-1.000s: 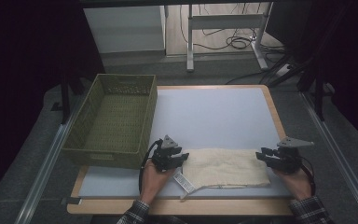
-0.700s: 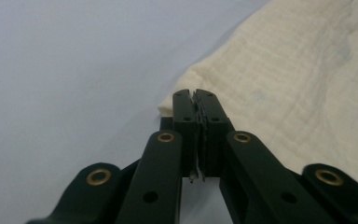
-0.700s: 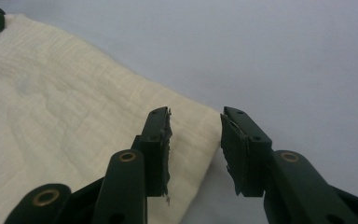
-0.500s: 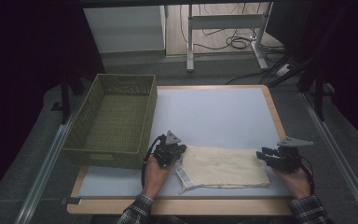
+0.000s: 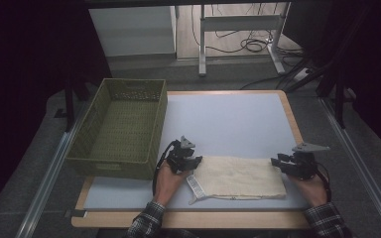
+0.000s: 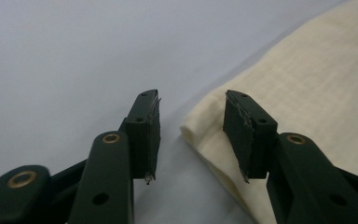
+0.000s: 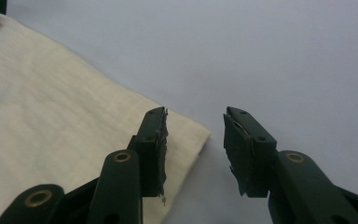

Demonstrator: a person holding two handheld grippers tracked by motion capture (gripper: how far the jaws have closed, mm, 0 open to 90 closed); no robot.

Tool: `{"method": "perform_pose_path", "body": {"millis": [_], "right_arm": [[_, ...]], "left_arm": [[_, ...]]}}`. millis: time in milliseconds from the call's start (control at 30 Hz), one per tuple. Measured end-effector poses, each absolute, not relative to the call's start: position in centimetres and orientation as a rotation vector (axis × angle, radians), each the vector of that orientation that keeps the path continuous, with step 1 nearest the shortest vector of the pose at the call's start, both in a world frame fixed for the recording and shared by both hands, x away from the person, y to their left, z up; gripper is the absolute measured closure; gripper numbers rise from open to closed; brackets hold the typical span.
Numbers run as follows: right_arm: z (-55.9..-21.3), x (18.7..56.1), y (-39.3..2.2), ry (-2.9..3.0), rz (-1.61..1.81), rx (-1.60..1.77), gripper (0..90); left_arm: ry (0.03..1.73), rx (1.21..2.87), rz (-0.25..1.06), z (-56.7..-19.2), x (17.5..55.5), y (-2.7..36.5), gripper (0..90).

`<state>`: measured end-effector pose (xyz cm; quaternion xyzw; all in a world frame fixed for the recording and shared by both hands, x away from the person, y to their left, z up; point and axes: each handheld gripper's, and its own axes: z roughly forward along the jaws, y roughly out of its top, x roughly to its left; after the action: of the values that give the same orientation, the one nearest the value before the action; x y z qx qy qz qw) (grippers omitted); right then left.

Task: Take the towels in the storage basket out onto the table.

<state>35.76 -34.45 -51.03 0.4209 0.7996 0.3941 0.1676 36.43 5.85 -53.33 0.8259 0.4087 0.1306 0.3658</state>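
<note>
A folded cream cloth [image 5: 240, 177] lies flat on the white table top near the front edge, with a white label [image 5: 195, 185] sticking out at its left end. My left gripper [image 5: 194, 161] sits at the cloth's far left corner; its jaws stand open around that corner [image 6: 192, 133] without closing on it. My right gripper [image 5: 278, 162] hovers at the far right corner of the cloth [image 7: 193, 135], also open, with the corner lying between the jaws. Both hands reach in from the bottom.
An olive green mesh basket [image 5: 120, 126] stands at the table's left side, just beyond my left gripper. The table [image 5: 228, 119] has a wooden rim. Desk legs and cables [image 5: 248, 44] are on the floor behind.
My left gripper has crept a little forward and right along the cloth's left end to its far corner. The right gripper has held almost still. The cloth looks flatter.
</note>
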Motion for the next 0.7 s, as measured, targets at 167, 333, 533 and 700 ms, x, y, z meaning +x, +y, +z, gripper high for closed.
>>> {"method": "perform_pose_path", "body": {"millis": [167, 333, 533, 700], "right_arm": [[-52.3, 36.2, -34.1, 2.337, 1.116, 1.207, 76.6], [-51.7, 36.0, -33.4, 2.360, 1.057, 1.148, 86.3], [-50.1, 38.2, -32.6, 2.305, 1.062, 1.130, 86.4], [-49.9, 40.4, -32.1, 2.298, 1.038, 1.132, 86.3]], "left_arm": [[1.022, 2.095, 0.259, -53.7, 36.4, 6.0, 80.0], [1.004, 2.104, 0.286, -53.0, 36.6, 5.9, 85.6], [1.008, 2.086, 0.343, -51.9, 37.8, 6.2, 84.8], [1.024, 2.095, 0.369, -51.7, 38.6, 6.1, 84.4]]}}
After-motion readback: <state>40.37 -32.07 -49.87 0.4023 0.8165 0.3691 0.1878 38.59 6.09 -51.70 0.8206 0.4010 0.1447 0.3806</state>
